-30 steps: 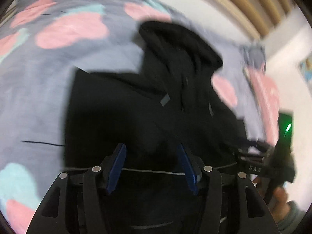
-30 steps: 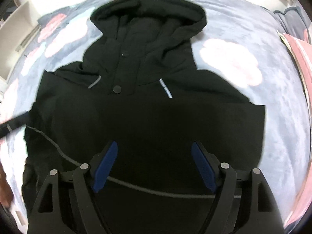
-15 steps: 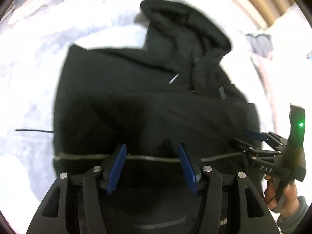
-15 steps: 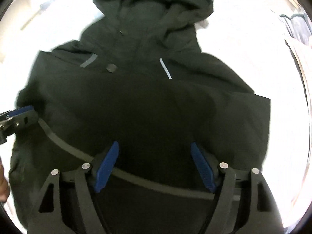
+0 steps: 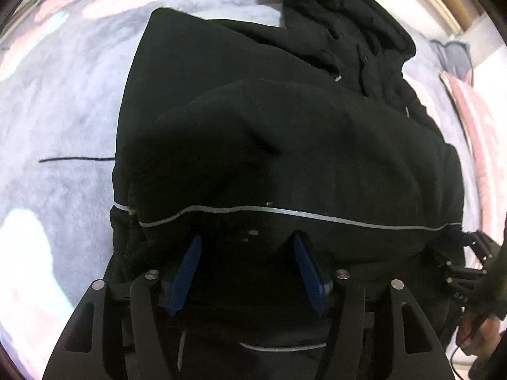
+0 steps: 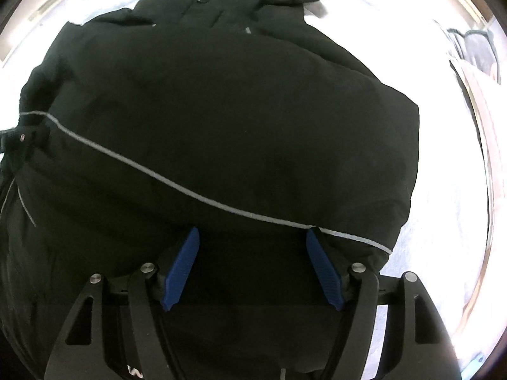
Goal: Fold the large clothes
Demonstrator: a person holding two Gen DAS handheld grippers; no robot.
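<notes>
Your left tongs [image 5: 247, 272], just widened, and right tongs [image 6: 252, 270] both stand wide, unclamped, over the black hooded jacket's [image 6: 237, 110] grey-piped hem fold [image 5: 285, 212].

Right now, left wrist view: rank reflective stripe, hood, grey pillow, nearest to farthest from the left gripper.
1. Reflective stripe: across the jacket, just beyond the left gripper.
2. Hood: top of frame, right of centre.
3. Grey pillow: far upper right, past the hood.

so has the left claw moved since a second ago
Yes. In its own view the left claw has come down toward the black hooded jacket: the jacket's grey piping, well ahead of the fingertips before, now lies just past them. Its jaws have just been opening.
</notes>
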